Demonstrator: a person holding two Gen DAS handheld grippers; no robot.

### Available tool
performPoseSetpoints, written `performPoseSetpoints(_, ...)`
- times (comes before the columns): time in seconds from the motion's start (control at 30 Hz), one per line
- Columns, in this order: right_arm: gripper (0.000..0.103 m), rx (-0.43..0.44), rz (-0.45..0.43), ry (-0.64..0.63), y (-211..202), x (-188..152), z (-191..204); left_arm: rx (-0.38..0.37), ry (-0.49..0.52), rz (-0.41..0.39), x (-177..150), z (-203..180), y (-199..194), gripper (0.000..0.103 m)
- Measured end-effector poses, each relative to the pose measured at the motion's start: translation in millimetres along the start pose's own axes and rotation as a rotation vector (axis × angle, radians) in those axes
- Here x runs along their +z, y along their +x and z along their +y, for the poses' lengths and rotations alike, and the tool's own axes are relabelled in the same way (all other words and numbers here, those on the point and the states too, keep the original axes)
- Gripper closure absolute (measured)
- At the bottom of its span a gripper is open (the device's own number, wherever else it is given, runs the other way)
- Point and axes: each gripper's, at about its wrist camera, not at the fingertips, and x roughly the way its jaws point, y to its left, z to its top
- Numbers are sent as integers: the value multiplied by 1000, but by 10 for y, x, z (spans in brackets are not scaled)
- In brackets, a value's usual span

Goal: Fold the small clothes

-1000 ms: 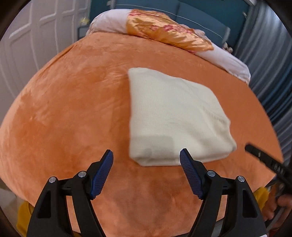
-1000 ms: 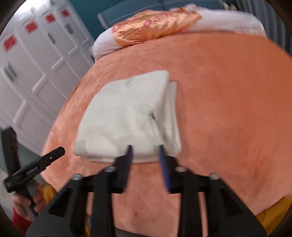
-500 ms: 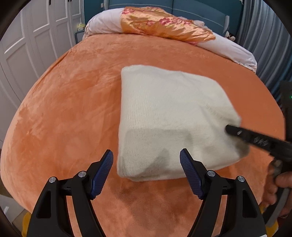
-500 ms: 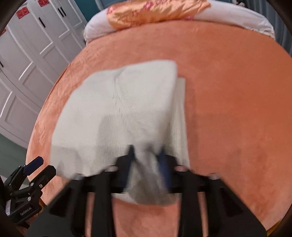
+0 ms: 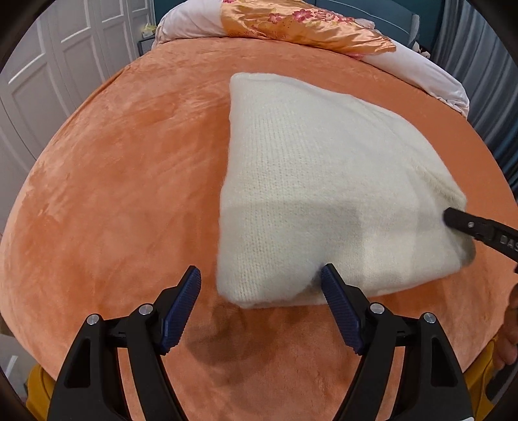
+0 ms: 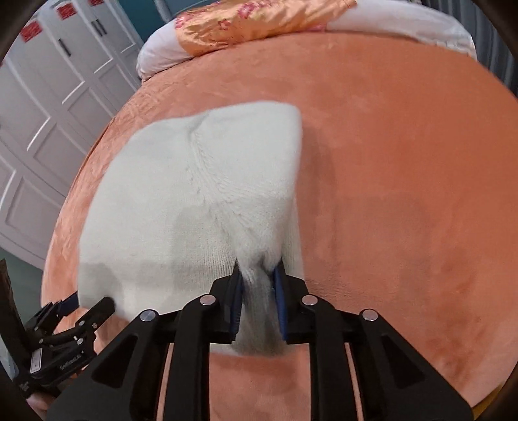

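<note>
**Both grippers down at the near edge of the folded knit**

Little writing can be read. In the left wrist view the black arm of the right gripper (image 5: 479,230) carries pale letters that begin "DAS"; the rest runs off the frame. In the right wrist view the left gripper (image 6: 90,304) has a small printed line on its body, too small to read, and the red labels (image 6: 30,30) on the white wardrobe doors (image 6: 48,123) are blurred.

The cream knitted garment (image 5: 323,181) lies folded on the orange plush bedspread (image 5: 123,181), with a floral satin pillow (image 5: 301,24) at the far end.

The left gripper (image 5: 259,291) stands released, jaws wide, its right pad at the garment's near edge and the near left corner between the pads. The right gripper (image 6: 257,285) has just been opening, yet a bunch of the knit is still pinched between its blue pads.

A second ago both grippers hung short of the garment; it now fills far more of each view.
</note>
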Motion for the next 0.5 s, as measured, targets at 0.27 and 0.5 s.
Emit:
performPoseSetpoints(0.27,69,-92,-72,-43,-562,-606,61,43,23,-39,-328,-158,-206,29)
performPoseSetpoints(0.5,58,-134,-51,-38,-476,-1168,71,51,1,-9,-720,-247,-112,26)
